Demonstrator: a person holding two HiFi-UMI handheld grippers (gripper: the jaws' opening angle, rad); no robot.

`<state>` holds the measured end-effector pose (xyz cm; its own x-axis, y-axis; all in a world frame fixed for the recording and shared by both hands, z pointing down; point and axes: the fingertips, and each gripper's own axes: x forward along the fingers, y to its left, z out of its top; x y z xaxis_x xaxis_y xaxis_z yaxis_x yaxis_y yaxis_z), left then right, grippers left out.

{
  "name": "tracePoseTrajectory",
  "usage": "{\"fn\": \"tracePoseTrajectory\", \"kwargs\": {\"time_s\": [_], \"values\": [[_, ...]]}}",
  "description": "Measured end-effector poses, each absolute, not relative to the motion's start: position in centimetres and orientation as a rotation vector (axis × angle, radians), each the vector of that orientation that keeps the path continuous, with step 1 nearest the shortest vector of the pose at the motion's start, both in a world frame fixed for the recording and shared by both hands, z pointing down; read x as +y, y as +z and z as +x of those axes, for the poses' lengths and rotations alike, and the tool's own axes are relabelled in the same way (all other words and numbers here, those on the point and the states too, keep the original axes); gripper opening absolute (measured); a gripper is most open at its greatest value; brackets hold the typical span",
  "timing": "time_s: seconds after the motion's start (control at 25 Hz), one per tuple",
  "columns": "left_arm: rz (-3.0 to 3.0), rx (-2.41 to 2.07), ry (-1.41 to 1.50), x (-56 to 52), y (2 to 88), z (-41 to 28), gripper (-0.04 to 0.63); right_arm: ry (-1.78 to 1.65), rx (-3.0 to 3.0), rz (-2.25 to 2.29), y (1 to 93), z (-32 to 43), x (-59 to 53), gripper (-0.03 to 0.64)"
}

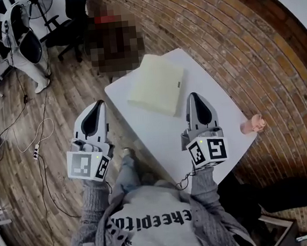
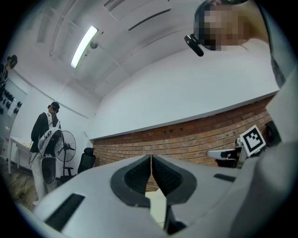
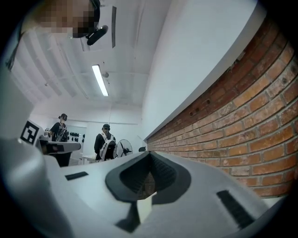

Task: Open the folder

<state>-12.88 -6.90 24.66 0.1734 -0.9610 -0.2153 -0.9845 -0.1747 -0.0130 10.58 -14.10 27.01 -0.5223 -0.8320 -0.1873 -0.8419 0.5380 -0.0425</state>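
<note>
A pale yellow folder (image 1: 156, 85) lies closed and flat on the far half of the white table (image 1: 160, 135). My left gripper (image 1: 99, 103) is shut and holds nothing. It hovers just off the table's left edge, to the near left of the folder. My right gripper (image 1: 193, 95) is also shut and empty, above the table close to the folder's near right corner. In the left gripper view the jaws (image 2: 151, 157) meet at their tips, with a pale strip (image 2: 158, 204) showing below them. The right gripper view shows its jaws (image 3: 149, 153) closed the same way.
A pink object (image 1: 253, 123) sits at the table's right edge. A person stands at the table's far end. A black office chair (image 1: 65, 32) and cables (image 1: 36, 142) are on the wooden floor to the left. A brick wall (image 1: 243, 41) curves along the right.
</note>
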Motion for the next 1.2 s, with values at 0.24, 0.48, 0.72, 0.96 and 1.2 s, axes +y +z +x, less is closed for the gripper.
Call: {"fn": "tracePoseTrajectory", "kwargs": {"time_s": [0.24,0.48,0.72,0.96,1.2], "values": [[-2.335,1.851,0.233,-10.9,25.1,-12.9,0.011,0.077,2.564,-1.484,28.1,10.4,-16.4,0.005],[-2.438,1.756,0.228,-16.3,26.2,-11.7,0.011,0.045,2.534,-1.578,29.7,10.9,-19.7,0.005],[-2.545,1.670,0.196,-21.6,27.6,-10.9,0.012,-0.013,2.519,-1.685,31.6,11.0,-23.1,0.005],[-2.600,1.641,0.093,-26.0,30.4,-11.2,0.011,-0.088,2.531,-1.747,34.0,10.4,-26.5,0.005],[-2.704,1.631,-0.030,-27.7,35.8,-11.0,0.012,-0.239,2.561,-1.809,38.9,10.0,-27.5,0.005]]}}
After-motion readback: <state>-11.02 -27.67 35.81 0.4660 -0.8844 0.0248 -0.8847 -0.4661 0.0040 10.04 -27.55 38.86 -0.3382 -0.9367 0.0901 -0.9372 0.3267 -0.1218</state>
